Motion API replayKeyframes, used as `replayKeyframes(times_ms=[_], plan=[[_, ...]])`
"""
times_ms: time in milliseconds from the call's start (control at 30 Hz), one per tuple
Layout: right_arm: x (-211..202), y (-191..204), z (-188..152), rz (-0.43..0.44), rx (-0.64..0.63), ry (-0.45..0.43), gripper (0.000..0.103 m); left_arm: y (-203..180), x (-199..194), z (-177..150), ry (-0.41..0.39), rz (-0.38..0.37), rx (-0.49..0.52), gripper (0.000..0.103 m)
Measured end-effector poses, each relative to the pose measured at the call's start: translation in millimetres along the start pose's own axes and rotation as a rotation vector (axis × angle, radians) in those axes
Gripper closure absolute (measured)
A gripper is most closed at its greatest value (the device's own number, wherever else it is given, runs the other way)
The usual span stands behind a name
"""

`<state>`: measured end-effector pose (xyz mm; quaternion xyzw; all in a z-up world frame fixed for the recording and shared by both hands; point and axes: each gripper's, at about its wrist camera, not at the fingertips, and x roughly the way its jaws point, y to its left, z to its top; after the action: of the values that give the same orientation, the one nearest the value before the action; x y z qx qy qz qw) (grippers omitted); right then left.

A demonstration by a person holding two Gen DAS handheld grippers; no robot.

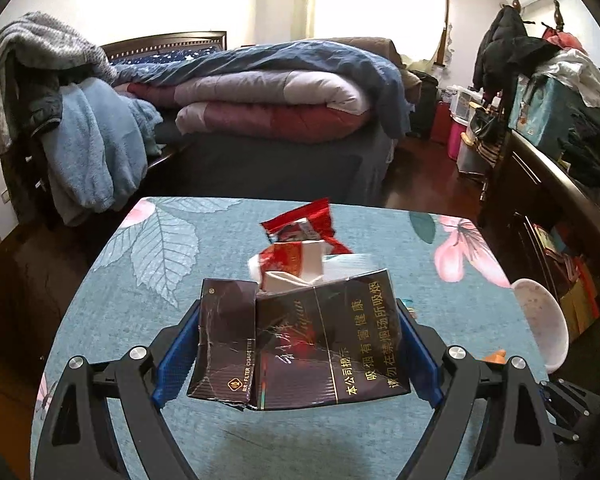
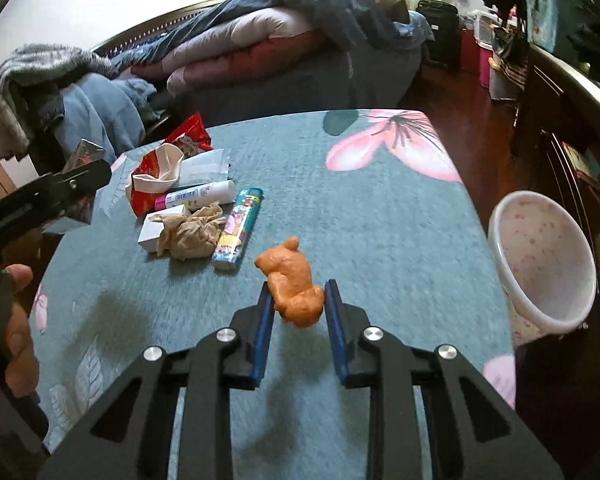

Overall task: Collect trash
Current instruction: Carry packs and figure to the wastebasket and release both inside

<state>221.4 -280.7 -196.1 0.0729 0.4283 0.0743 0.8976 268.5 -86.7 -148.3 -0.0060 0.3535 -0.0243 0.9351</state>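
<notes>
Left gripper (image 1: 296, 344) clamped on a crushed dark cigarette pack (image 1: 300, 340), held above the table (image 1: 160, 312); wrappers (image 2: 168, 172), tube (image 2: 200, 194), lighter (image 2: 240, 228) piled mid-table; right gripper (image 2: 298, 308) closed on an orange scrap (image 2: 294, 284); bin (image 2: 544, 256) at right edge.

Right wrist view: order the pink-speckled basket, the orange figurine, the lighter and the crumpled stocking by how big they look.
1. Pink-speckled basket, largest.
2. Orange figurine, though its nearness to the camera inflates it.
3. Lighter and crumpled stocking look alike; not ranked.
</notes>
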Motion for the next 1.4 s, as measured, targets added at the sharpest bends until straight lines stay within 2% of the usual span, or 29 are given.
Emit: replayKeyframes(times_ms=[400, 1033, 1167, 1400], plan=[[-45.6, -52.0, -18.2, -0.008, 0.106, -0.067, 0.077, -66.7, -10.3, 2.3, -0.029, -0.061, 0.099, 0.014], [-96.8, -162.4, -36.6, -0.163, 0.272, -0.195, 0.077, -195.4, -12.7, 4.6, -0.064, -0.212, 0.278, 0.014], [-103.8, -186.2, -40.5, -0.199, 0.304, -0.218, 0.077, -223.4, -7.8, 3.5, -0.075, -0.237, 0.308, 0.014], [-106.3, -225.4, -45.7, -0.254, 0.358, -0.245, 0.077, -278.4, 11.0, 0.8, -0.049, -0.295, 0.354, 0.014]])
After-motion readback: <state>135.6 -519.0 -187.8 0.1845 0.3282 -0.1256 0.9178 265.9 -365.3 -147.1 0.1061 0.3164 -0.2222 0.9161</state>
